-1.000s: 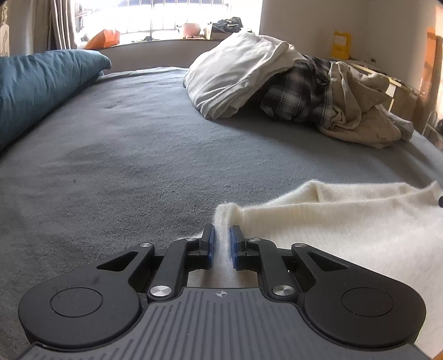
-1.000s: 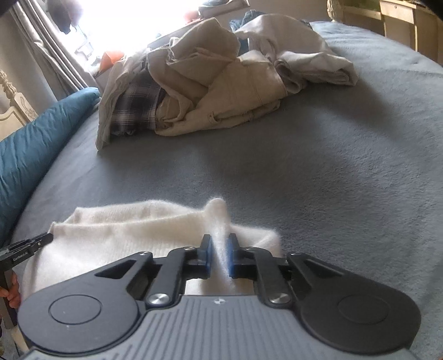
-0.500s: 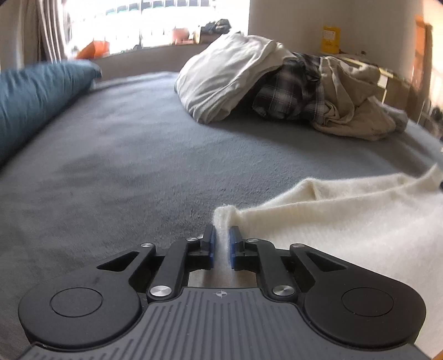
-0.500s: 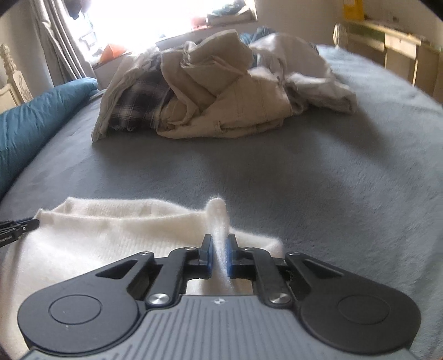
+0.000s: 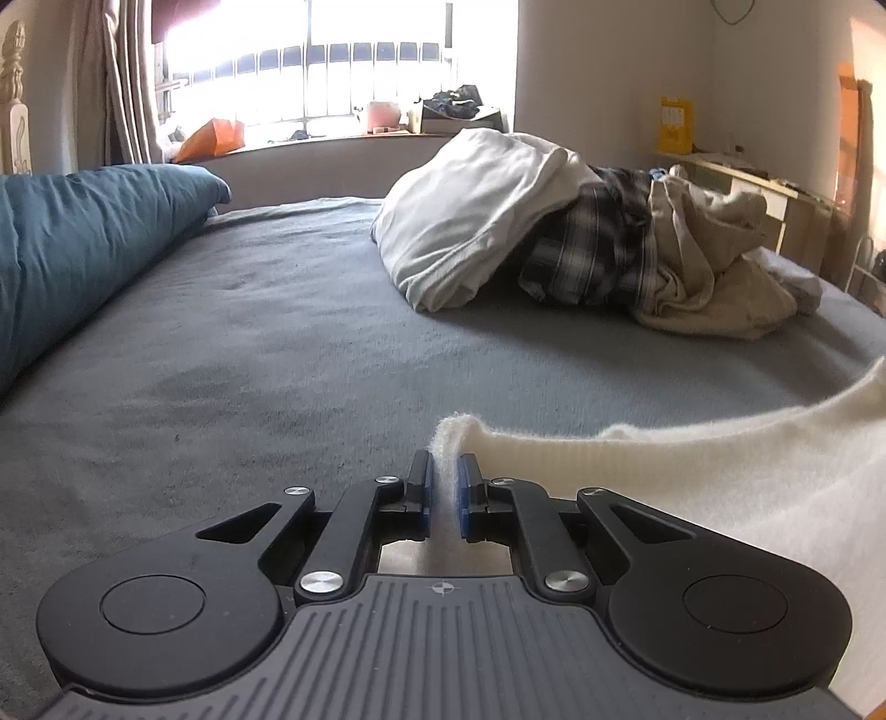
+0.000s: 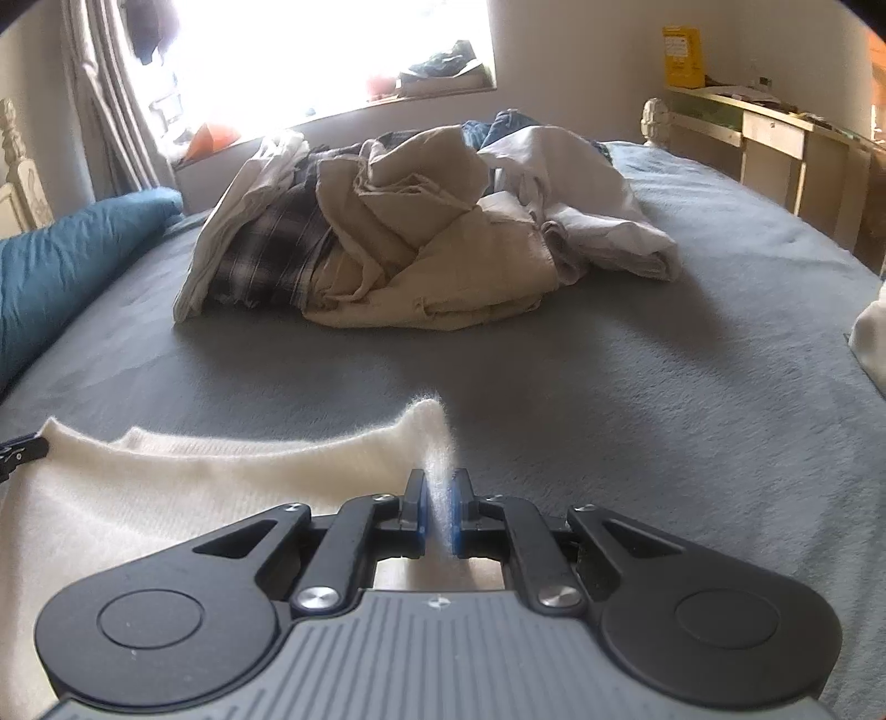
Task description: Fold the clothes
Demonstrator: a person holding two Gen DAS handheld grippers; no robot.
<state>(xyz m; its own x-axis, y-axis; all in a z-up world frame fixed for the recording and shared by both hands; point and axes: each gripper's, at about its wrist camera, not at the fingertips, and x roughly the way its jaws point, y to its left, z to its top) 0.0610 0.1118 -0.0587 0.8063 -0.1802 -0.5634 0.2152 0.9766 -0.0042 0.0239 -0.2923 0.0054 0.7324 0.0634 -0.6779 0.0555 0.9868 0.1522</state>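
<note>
Both grippers' fingers (image 5: 420, 487) clamped on cream sweater (image 5: 747, 487) corners | sweater stretched between them | laundry pile (image 6: 421, 232) sitting behind on grey bed (image 6: 664, 399)

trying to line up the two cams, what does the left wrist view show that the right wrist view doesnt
Only the left wrist view: the left gripper shut on a corner of the cream knit garment, and the window bars.

Only the right wrist view: the right gripper shut on another corner of that garment, the wooden desk, and a pale cloth edge at far right.

Both: the grey bed cover, the teal pillow, the unfolded clothes pile and the yellow box.
</note>
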